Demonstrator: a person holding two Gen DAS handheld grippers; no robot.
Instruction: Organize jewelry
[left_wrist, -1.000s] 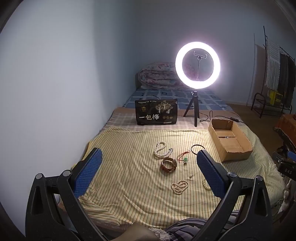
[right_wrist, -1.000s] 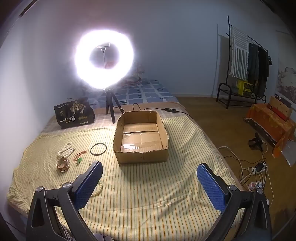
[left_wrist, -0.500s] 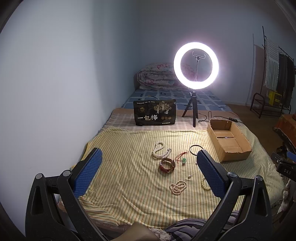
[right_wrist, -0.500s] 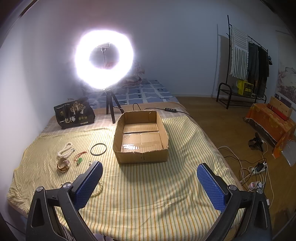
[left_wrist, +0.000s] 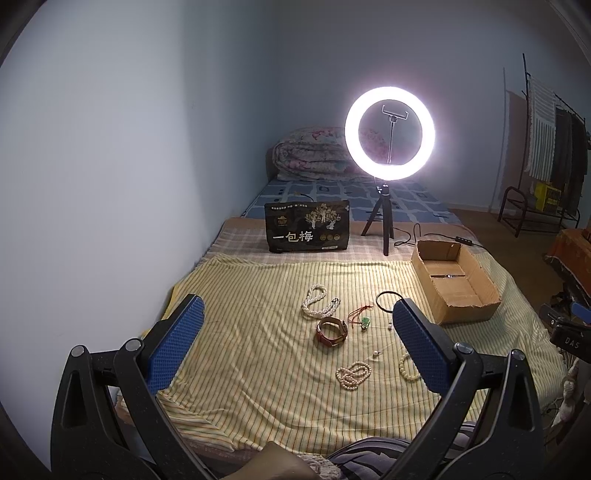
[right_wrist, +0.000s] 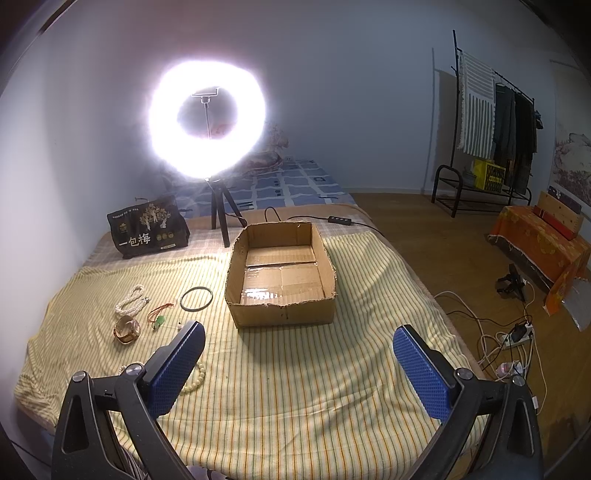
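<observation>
A: Status on both tongs?

B: Left tongs (left_wrist: 297, 339) spread wide, nothing between the pads, held above the near edge of the bed. My right tongs (right_wrist: 297, 363) likewise spread, gripping nothing.

A: Jewelry?

B: All loose on the striped yellow sheet (left_wrist: 240, 354). White bead necklace (left_wrist: 316, 304) farthest back, brown bracelet (left_wrist: 331, 331) just in front of it, red cord with green pendant (left_wrist: 362, 318) beside that, black ring (left_wrist: 388, 300) nearer the box. Two pearl strands (left_wrist: 352, 373) closest to me, one partly behind my left tongs' right pad.

A: Box?

B: Cardboard box (right_wrist: 280, 308) open, right of the jewelry, apart from it; nothing visible inside. Ring light (left_wrist: 389, 133) and black bag (left_wrist: 307, 230) stand behind.
</observation>
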